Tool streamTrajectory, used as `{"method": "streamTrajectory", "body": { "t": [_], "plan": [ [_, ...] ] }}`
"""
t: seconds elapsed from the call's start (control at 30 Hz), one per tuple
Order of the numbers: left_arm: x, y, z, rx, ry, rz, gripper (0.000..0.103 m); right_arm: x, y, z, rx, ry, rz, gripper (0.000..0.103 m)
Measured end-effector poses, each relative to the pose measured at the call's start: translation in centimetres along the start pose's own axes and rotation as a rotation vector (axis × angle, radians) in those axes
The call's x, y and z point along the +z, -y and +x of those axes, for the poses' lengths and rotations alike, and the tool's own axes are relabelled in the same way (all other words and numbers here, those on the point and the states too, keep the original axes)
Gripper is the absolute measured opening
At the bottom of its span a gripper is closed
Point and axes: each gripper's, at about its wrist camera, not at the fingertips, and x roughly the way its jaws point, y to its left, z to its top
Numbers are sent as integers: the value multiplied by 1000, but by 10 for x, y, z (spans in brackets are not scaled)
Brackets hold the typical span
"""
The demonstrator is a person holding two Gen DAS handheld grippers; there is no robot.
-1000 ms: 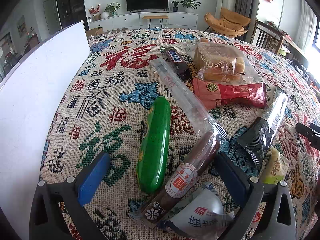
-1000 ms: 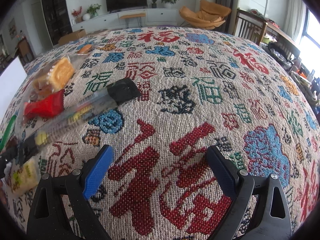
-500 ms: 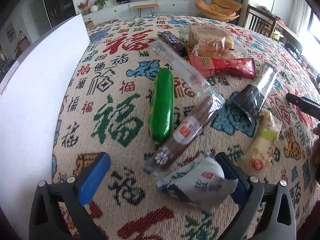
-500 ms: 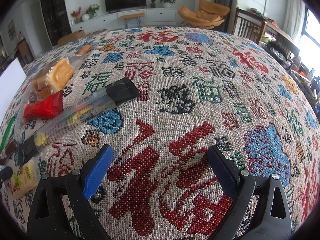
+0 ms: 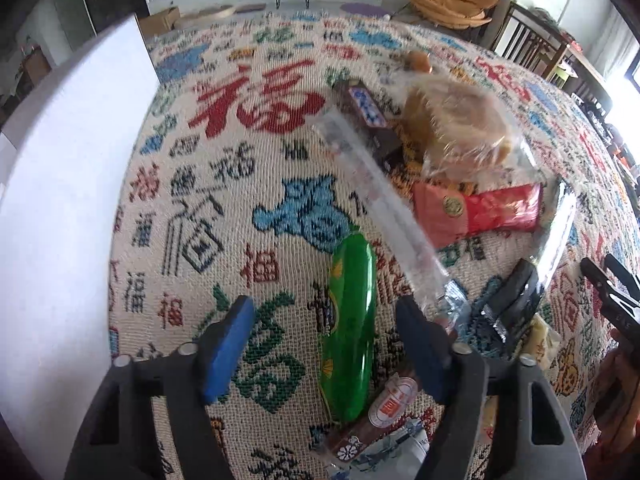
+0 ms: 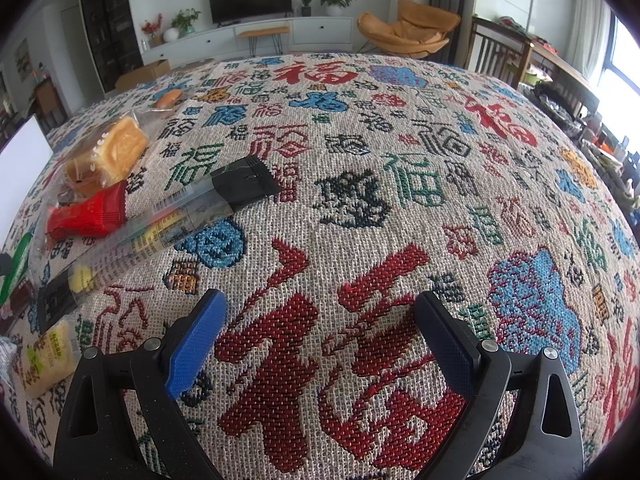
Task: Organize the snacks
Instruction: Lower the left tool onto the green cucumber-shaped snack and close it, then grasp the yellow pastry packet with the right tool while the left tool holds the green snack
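I am holding the left gripper [image 5: 326, 346] with its jaws spread wide and nothing between them, straddling the green snack tube [image 5: 349, 330] lying on the patterned cloth [image 5: 224, 184]. The worry is crowding — the brown sausage stick [image 5: 378, 414] is lying just beside the tube's near end and seems to touch it, and the long clear packet [image 5: 380, 200] is running down towards my right-hand finger [image 5: 420, 350]. If I am closing from here, I may be pinching the sausage wrapper or the clear film along with the tube, or nudging the glossy tube so it rolls out sideways. The left view is also smeared with motion, so I am judging alignment poorly.

The right gripper [image 6: 320, 344] is hanging wide open over bare cloth, holding nothing, well apart from the snacks — the black-ended packet [image 6: 168, 228], red pouch [image 6: 90, 214] and wrapped cake [image 6: 114, 152] are lying off to its left. The white bin [image 5: 60, 208] is standing left of the tube; swinging over carelessly could be clipping its wall.
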Motion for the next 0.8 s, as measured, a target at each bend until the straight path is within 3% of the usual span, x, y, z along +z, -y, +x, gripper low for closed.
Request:
{"method": "streamTrajectory", "body": {
  "t": [0.03,0.07,0.1,0.13,0.23,0.37,0.47,0.53,0.63,0.7,0.77,0.8],
  "plan": [
    [-3,6,-4,21,41,39,65,0,0,0,0,0,0,97],
    [-6,11,-2,29,23,72,62,0,0,0,0,0,0,97],
    [-10,14,-4,45,36,98,48,0,0,0,0,0,0,97],
    [-15,15,-8,27,43,109,26,0,0,1,1,0,1,97],
    [-29,2,-19,23,53,55,23,0,0,0,0,-1,0,97],
    [-56,-40,-43,-78,107,-163,22,-1,0,0,4,1,2,97],
    [-79,-55,-71,-122,180,-232,22,0,0,-1,29,-18,-24,97],
    [-91,-59,-91,-127,231,-230,23,1,-6,-9,87,-120,-38,96],
    [-104,-56,-112,-125,284,-222,23,-8,-23,-30,389,-271,167,96],
    [-105,-53,-117,-132,310,-218,23,-16,-54,-29,535,-426,270,95],
    [-106,-49,-125,-143,336,-209,23,-22,-85,-22,603,-515,343,93],
    [-110,-48,-129,-148,350,-208,23,-22,-97,-19,575,-527,355,95]
  ]
}}
